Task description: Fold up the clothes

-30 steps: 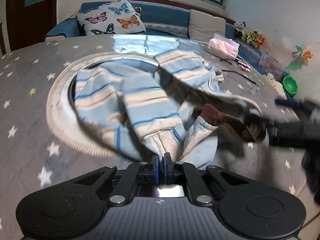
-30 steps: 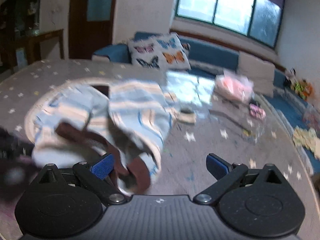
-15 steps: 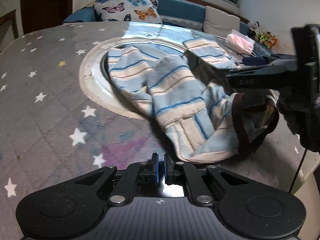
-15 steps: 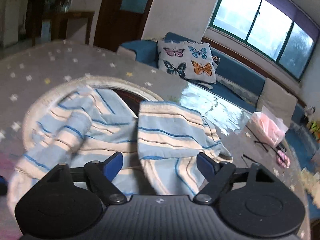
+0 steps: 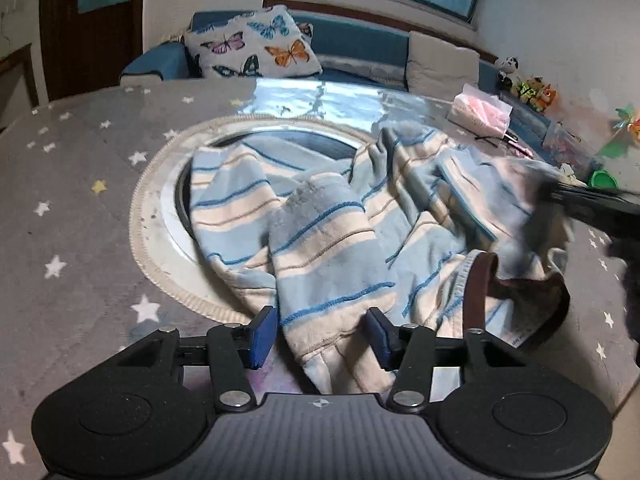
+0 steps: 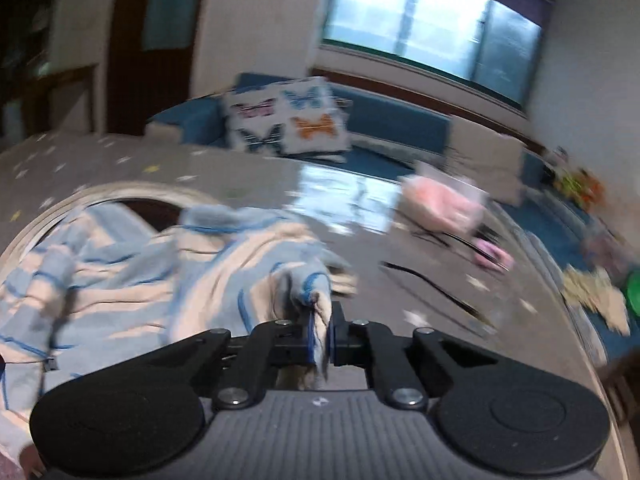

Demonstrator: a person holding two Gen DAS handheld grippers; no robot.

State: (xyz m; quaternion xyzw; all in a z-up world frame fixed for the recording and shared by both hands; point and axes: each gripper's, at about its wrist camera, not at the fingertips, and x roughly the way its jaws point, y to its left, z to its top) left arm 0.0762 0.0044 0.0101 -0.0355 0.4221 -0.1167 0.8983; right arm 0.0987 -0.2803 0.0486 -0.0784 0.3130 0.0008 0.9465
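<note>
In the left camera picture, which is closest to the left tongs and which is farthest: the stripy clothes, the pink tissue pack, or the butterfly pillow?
From the left tongs, whose jaws are opening:
1. Stripy clothes: nearest, one end lying between the jaws on the star table.
2. Pink tissue pack: farther, at the table's far right.
3. Butterfly pillow: farthest, on the blue sofa behind the table.

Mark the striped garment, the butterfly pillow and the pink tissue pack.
striped garment [image 5: 320, 240], left wrist view, on its middle fold.
butterfly pillow [image 5: 256, 46], left wrist view, on its printed front.
pink tissue pack [image 5: 480, 112], left wrist view, on its top face.
</note>
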